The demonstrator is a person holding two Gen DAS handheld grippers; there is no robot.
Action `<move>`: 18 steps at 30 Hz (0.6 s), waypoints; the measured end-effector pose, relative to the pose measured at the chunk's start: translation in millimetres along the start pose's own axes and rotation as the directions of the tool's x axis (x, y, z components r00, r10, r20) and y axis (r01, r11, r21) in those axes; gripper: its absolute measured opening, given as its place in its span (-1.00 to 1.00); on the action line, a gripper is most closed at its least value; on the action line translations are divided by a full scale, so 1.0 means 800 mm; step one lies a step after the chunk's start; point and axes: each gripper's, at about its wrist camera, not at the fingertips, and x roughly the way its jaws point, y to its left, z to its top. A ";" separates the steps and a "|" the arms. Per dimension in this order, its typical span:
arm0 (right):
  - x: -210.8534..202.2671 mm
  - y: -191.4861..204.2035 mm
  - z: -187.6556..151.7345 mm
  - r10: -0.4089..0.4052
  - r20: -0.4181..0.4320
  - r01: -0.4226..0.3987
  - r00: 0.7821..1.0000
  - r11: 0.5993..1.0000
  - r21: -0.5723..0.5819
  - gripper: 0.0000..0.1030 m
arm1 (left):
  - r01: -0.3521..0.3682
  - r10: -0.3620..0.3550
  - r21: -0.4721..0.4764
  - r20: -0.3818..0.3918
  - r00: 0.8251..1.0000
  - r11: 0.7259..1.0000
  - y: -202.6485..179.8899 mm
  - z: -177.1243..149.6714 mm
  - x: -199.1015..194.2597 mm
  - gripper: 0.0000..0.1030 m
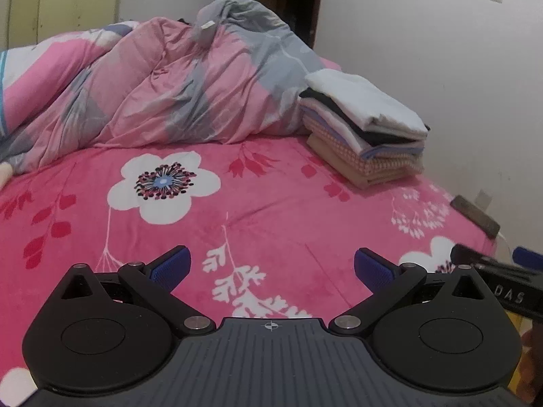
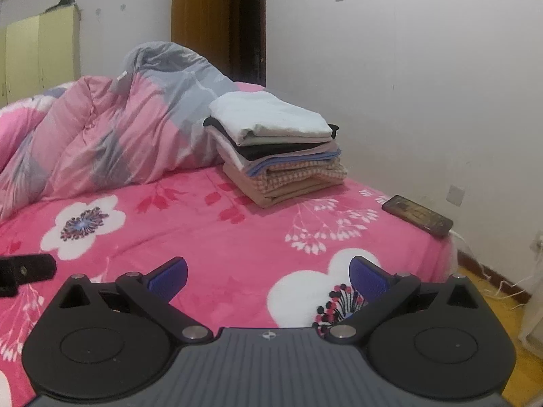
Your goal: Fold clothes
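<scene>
Above the pink bedspread (image 1: 271,210), left gripper (image 1: 272,268) and right gripper (image 2: 268,276) both spread apart, empty, folded clothes stack (image 2: 278,149) beside crumpled duvet (image 1: 163,91).

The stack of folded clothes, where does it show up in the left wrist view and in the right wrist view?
Left wrist view: the stack of folded clothes sits right of centre, at mid-height, on the pink bedspread.
Right wrist view: the stack sits near the centre, slightly above mid-height.
Shared landmark: the bunched pink and grey quilt lies just left of the stack in both.
</scene>
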 end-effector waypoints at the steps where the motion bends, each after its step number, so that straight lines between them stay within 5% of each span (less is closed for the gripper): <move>1: -0.001 0.002 0.000 -0.005 -0.004 0.005 1.000 1.000 -0.001 1.00 | -0.010 0.010 -0.002 0.001 1.000 1.000 0.000 0.000 -0.001 1.00; 18: 0.001 0.027 0.009 -0.025 -0.019 0.025 1.000 1.000 -0.016 1.00 | -0.073 0.072 0.049 0.009 0.997 0.996 0.003 0.008 0.005 1.00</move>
